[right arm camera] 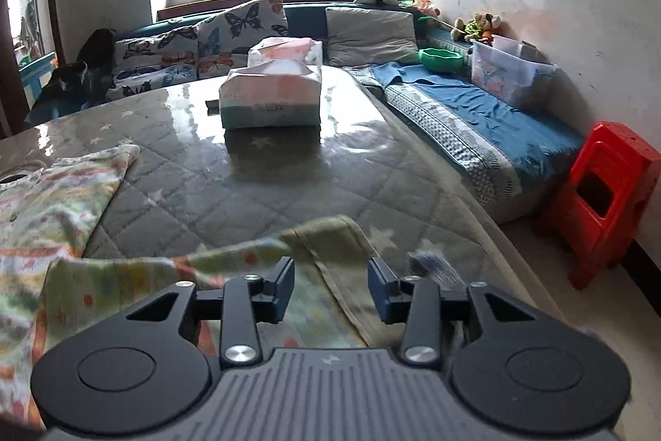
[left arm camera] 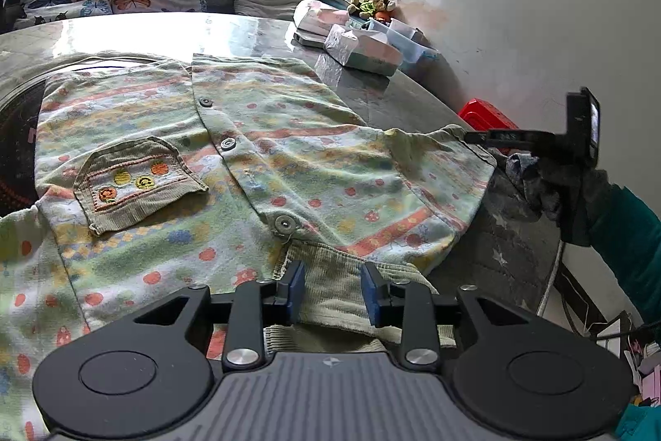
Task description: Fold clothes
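Both tools sit wide: left tool (left arm camera: pixel 332 290) over the floral cotton shirt's (left arm camera: pixel 264 160) corduroy collar, right tool (right arm camera: pixel 330 286) over its sleeve; either could snag 2 layers.

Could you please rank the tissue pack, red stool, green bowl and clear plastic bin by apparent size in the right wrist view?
1. red stool
2. tissue pack; nearness makes these two unsure
3. clear plastic bin
4. green bowl

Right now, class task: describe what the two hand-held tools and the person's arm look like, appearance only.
Both the left tool and the right tool have matte black linkage arms with silver pivot screws, blue pads on the fingers, two round black discs and a ribbed grey body. Seen from the left wrist view, the right tool is a black block, held by a dark glove below a teal sleeve.
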{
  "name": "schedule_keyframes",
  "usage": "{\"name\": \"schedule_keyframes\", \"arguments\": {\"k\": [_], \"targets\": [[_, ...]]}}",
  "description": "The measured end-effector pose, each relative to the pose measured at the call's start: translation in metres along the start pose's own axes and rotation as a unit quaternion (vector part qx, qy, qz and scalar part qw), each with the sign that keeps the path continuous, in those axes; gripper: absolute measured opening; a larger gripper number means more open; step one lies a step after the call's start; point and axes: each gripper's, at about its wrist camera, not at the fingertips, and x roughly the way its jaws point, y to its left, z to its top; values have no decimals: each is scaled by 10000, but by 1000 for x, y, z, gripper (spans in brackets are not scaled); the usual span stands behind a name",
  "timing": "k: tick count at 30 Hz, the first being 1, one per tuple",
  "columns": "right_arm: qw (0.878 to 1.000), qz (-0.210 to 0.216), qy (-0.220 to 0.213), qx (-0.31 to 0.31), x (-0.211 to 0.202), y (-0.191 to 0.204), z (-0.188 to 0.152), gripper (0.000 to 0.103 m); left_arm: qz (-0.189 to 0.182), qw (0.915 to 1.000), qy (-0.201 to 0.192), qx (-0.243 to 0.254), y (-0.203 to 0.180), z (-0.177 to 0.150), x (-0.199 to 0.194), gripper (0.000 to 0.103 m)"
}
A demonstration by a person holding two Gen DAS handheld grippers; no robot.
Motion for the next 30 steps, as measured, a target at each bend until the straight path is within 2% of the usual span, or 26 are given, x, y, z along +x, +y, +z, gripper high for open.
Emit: {"name": "schedule_keyframes", "arguments": {"k": [5, 12, 30], "targets": [[9999, -157, 23, 51, -4, -8, -9, 43, -2, 10000, 15, 61, -4, 0, 1, 41], [9998, -179, 61, 71, 5, -10, -11, 52, 14, 10000, 25, 87, -8, 1, 2, 47], [9996, -261, 101, 9, 6, -7, -12, 59, 25, 9999, 45, 158, -11, 2, 3, 51]]}}
